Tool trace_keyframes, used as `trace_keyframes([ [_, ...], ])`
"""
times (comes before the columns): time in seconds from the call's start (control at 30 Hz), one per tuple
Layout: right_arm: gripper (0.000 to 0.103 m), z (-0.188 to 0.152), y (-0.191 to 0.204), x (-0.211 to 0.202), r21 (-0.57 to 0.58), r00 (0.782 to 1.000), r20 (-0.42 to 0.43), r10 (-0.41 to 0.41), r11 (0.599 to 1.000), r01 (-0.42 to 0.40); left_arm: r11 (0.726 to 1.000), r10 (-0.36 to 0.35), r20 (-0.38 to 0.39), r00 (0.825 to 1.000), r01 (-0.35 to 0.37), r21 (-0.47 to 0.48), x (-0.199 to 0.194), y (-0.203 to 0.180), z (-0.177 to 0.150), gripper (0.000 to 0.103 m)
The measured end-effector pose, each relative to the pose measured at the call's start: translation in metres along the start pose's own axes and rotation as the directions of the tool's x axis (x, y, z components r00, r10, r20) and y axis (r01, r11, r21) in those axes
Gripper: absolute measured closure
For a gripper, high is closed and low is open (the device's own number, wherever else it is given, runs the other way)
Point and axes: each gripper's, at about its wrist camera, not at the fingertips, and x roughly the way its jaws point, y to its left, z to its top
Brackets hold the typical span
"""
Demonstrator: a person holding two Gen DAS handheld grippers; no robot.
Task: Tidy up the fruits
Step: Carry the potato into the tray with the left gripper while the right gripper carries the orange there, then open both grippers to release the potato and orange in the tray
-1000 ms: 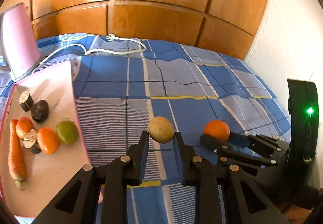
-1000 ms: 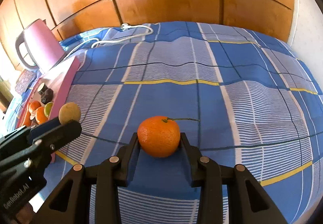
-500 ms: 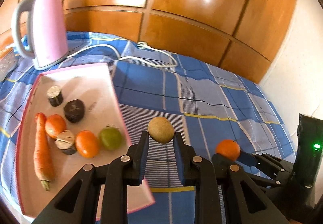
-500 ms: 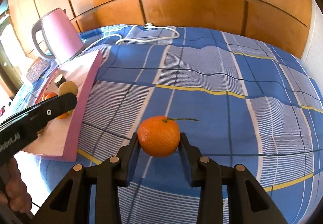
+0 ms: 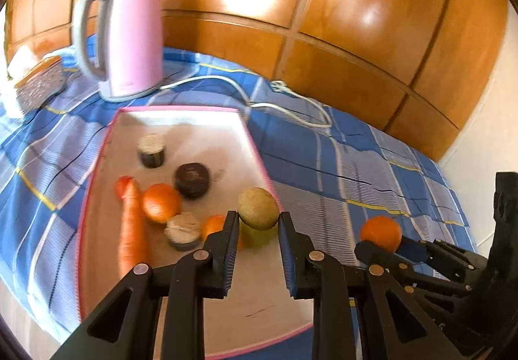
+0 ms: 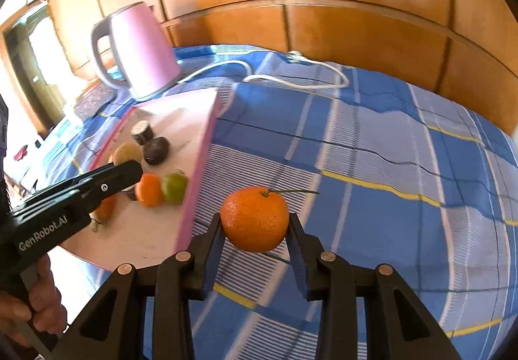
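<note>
Holding 2 fruits at once, I had the job well along but not finished. My left gripper [image 5: 258, 225] had its fingers closed on a round brown fruit [image 5: 258, 207], hanging above the right side of the pink tray [image 5: 259, 152]. My right gripper [image 6: 255, 232] pinched an orange [image 6: 254, 218] over the blue checked bedspread [image 6: 388, 149], just beside the tray's edge, not yet over it.

Already lying on the tray were a carrot [image 5: 131, 224], 2 oranges [image 5: 161, 202], a green fruit [image 6: 174, 187] and some dark, cut-looking pieces [image 5: 191, 180]. I judged that what remained was to set down these 2 carried fruits among the others. No loose fruit showed on the bed. A pink kettle [image 5: 124, 36] stood behind the tray.
</note>
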Motion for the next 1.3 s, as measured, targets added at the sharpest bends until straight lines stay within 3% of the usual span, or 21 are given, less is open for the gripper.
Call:
trace_keyframes([
  [0.4, 0.065, 0.036, 0.049, 0.024, -0.106, 0.995, -0.013, 0.094, 0.990, -0.095, 0.998, 0.027, -0.024, 0.999, -0.028, -0.060, -0.001, 0.032, -0.014, 0.078],
  [0.63, 0.065, 0.055, 0.064, 0.045, -0.104, 0.990, -0.051, 0.131, 0.985, -0.136, 0.997, 0.019, -0.042, 0.999, -0.022, -0.080, 0.002, 0.041, -0.020, 0.078],
  [1.3, 0.063, 0.068, 0.081, 0.100, -0.118, 0.978, -0.149, 0.147, 0.979, -0.165, 0.997, -0.036, -0.077, 0.996, 0.030, -0.077, 0.017, 0.041, -0.025, 0.078],
])
